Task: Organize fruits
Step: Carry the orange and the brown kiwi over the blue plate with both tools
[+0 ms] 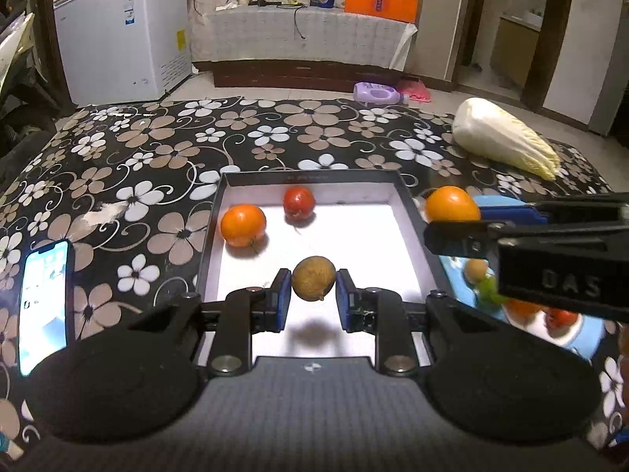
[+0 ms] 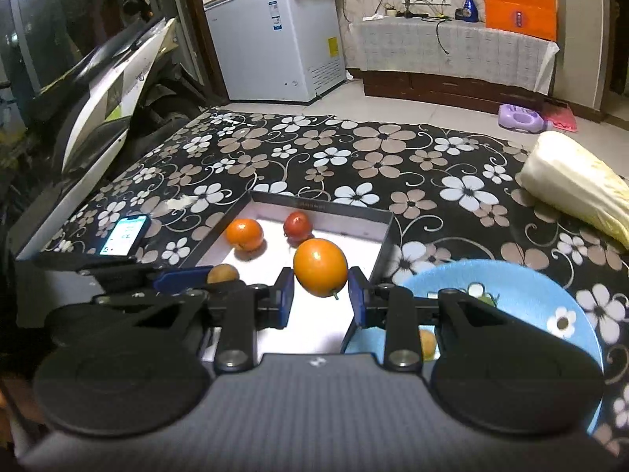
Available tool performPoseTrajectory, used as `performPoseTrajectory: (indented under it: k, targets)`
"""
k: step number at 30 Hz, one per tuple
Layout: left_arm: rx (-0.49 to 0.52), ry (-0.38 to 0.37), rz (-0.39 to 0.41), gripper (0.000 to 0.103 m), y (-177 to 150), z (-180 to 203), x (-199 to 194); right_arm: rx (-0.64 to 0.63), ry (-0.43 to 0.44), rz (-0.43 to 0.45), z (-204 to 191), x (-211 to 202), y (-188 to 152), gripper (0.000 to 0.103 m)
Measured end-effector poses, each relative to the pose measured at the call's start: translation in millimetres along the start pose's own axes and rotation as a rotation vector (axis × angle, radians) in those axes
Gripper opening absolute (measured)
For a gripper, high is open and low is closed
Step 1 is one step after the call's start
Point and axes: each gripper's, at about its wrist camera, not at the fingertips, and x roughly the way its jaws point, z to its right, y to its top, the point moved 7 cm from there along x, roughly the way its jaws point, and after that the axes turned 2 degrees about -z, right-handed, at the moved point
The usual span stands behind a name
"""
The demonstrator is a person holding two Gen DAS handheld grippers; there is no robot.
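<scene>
A black box with a white floor [image 1: 354,236] lies on the flowered table. In it sit an orange [image 1: 243,225] and a red tomato [image 1: 299,202]. My left gripper [image 1: 313,279] is shut on a brown round fruit [image 1: 313,278] and holds it above the box floor. My right gripper [image 2: 320,293] is shut on a second orange [image 2: 320,266] over the box's right side [image 2: 387,236]; that orange also shows in the left wrist view [image 1: 451,203]. A blue plate [image 2: 526,295] right of the box holds more small fruits, mostly hidden.
A napa cabbage [image 1: 503,141] lies at the table's far right. A lit phone [image 1: 43,303] lies left of the box. A white freezer [image 1: 122,35], a scooter [image 2: 98,90] and a covered low cabinet [image 1: 306,35] stand beyond the table.
</scene>
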Motion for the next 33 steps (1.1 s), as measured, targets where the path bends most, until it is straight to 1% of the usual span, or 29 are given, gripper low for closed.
performPoseTrajectory:
  k: [7, 11, 14, 21, 33]
  targets:
    - [0.015, -0.016, 0.008, 0.029, -19.7, 10.7, -28.2, 0.013, -0.011, 0.011, -2.3, -17.4, -13.5, 0.033]
    - [0.021, -0.009, 0.01, 0.029, -23.4, 13.2, -31.5, 0.014, -0.025, 0.015, -3.4, -26.0, -20.3, 0.033]
    - [0.019, -0.002, 0.001, 0.029, -26.8, 13.8, -30.2, 0.009, -0.035, 0.017, -2.3, -29.0, -22.2, 0.033]
    - [0.007, 0.01, -0.014, 0.029, -20.1, 14.1, -15.9, 0.026, -0.071, 0.01, 14.8, -25.8, -22.9, 0.033]
    - [-0.004, 0.005, -0.009, 0.029, -11.5, 19.2, -5.3, 0.047, -0.095, 0.013, 32.6, -27.1, -22.1, 0.033]
